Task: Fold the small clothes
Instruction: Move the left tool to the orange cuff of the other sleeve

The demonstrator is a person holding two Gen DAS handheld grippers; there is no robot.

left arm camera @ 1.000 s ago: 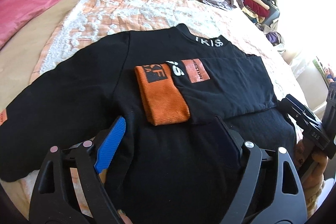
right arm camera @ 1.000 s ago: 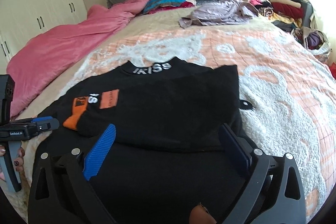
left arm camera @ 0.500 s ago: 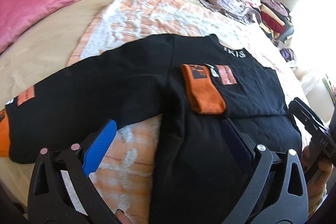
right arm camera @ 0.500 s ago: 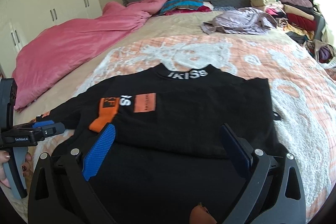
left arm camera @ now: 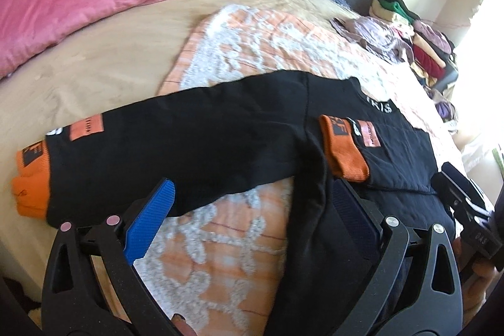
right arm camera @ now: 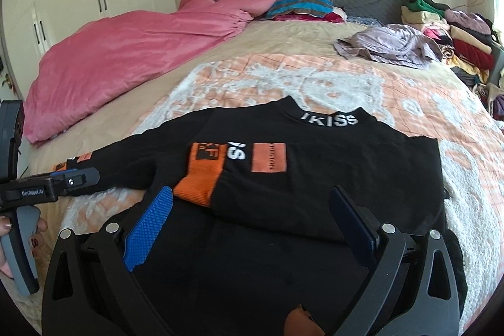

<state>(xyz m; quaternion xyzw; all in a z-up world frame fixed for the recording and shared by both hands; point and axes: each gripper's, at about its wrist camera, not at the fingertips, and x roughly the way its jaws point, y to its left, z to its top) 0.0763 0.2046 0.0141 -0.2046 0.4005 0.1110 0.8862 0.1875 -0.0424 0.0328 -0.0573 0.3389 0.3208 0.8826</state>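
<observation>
Lower hem of the black sweatshirt (right arm camera: 315,178) cut off by the bottom edge of the right wrist view, behind the right gripper (right arm camera: 252,225). Small print on the orange patch (right arm camera: 268,161) too tiny to read. Clothes pile (left arm camera: 419,46) at upper right of the left wrist view washed out by window glare. Hand (right arm camera: 12,238) at lower left cropped by the frame.

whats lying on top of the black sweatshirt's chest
One sleeve is folded across the black sweatshirt, its orange cuff showing. Any chest print beneath is covered.
</observation>
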